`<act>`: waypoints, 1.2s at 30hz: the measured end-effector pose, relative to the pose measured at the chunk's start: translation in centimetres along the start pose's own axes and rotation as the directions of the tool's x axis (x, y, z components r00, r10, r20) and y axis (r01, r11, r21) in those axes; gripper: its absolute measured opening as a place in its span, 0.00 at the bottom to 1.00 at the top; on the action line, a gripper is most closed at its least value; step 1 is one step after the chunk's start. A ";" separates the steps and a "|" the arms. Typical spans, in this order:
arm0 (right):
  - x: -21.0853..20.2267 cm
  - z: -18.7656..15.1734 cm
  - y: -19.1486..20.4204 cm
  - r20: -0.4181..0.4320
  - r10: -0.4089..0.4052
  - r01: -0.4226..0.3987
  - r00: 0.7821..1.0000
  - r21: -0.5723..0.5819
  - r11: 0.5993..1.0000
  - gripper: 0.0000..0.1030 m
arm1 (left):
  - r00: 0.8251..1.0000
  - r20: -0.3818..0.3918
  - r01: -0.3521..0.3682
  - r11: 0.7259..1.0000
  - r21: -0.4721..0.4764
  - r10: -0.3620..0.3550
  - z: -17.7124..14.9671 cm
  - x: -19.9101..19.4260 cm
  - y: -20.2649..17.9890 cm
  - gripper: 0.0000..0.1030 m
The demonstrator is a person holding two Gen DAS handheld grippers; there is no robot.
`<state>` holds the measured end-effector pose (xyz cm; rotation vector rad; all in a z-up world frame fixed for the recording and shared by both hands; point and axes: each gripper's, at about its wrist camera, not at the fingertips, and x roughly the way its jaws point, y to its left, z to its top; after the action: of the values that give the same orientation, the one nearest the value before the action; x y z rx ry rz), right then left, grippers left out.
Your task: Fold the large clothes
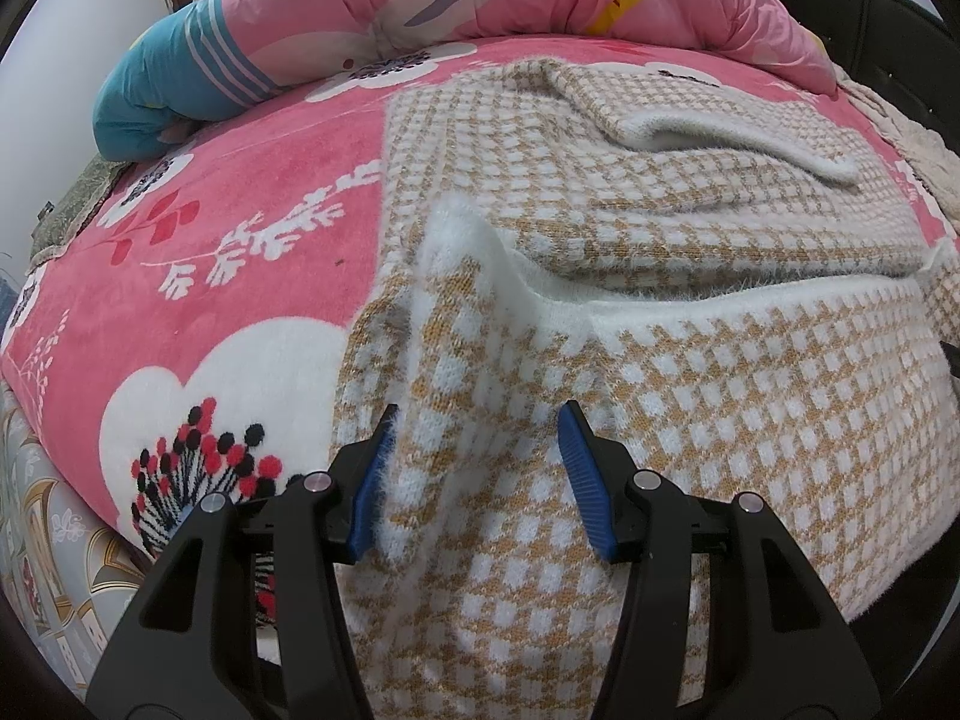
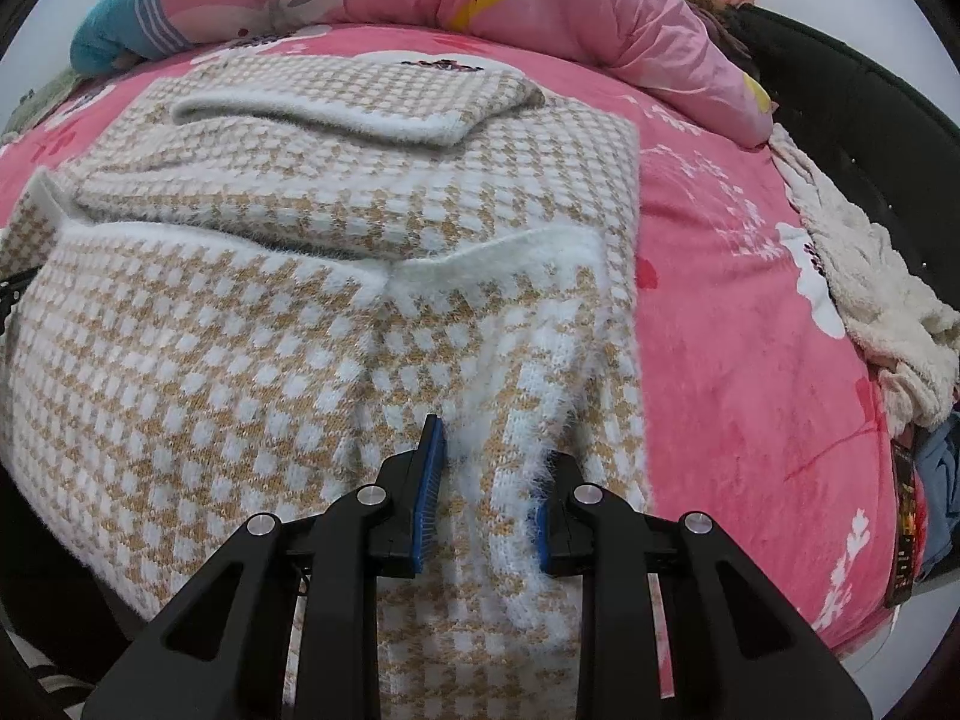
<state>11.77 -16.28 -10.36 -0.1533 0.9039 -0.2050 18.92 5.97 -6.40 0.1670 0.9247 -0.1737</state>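
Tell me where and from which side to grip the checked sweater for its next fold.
Grip the checked sweater at its two near bottom corners, coming from the near bed edge, where the fabric hangs over the pink blanket and is easy to pinch. The left gripper and right gripper straddle those corners; the sleeves lie folded across the far half.

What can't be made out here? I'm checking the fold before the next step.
- Sweater near hem: both views, cut off behind the gripper bodies.
- Left gripper grip: left wrist view, knit lies between the pads, contact unclear.
- Right gripper: its right pad is buried in white fuzz.
- Sleeve cuff far side: folded under.
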 end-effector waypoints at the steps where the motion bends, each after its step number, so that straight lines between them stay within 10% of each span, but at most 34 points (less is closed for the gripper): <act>1: 0.0 0.0 0.0 -0.001 0.000 0.000 1.000 0.001 1.000 0.24 | 1.000 0.000 0.001 1.000 -0.001 -0.001 0.1 0.1 0.0 0.49; 36: 0.0 0.0 -0.1 0.000 0.002 -0.002 1.000 -0.004 1.000 0.25 | 1.000 -0.003 -0.002 1.000 0.009 0.002 0.1 -0.2 0.0 0.50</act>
<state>11.79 -16.35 -10.34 -0.1559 0.9044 -0.2009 18.90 5.97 -6.13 0.1765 0.9265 -0.1764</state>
